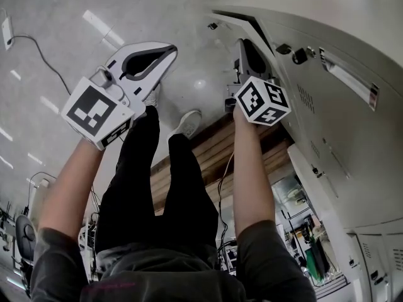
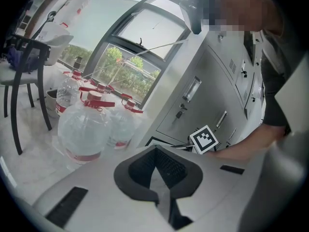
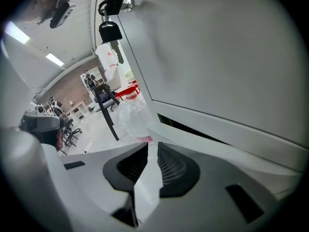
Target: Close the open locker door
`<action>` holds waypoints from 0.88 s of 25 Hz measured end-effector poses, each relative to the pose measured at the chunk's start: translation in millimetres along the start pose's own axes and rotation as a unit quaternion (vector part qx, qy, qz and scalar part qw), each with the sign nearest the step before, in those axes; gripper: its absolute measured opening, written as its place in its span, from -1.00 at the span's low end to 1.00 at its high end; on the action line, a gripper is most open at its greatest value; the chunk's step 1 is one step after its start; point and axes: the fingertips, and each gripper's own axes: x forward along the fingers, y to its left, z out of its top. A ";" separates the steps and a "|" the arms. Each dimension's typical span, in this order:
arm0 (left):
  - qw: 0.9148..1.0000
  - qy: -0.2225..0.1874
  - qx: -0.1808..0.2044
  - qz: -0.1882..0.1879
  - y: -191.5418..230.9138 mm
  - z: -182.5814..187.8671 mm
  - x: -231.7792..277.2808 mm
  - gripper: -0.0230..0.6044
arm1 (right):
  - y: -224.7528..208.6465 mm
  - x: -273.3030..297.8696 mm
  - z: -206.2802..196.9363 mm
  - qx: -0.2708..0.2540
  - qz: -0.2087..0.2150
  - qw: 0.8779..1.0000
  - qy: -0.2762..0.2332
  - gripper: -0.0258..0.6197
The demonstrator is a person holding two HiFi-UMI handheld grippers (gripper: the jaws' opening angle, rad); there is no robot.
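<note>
My right gripper (image 3: 148, 148) clamps the locker door (image 3: 193, 132) edge — left gripper (image 2: 155, 151) off beside it, closed, empty

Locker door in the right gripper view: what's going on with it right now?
The person's right gripper has its jaws closed on the thin edge of the gray locker door. The door is ajar, with a dark gap showing just above that edge. A key with a black fob hangs from a lock higher up. The left gripper is shut and empty, held off to the side and facing the water jugs on the floor. The door is not yet closed.
</note>
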 end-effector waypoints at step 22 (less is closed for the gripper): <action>1.000 0.013 -0.013 -0.002 12.5 -1.1 -2.2 -0.88 | -22.9 10.0 17.6 -0.012 -0.041 0.999 -0.008 -0.71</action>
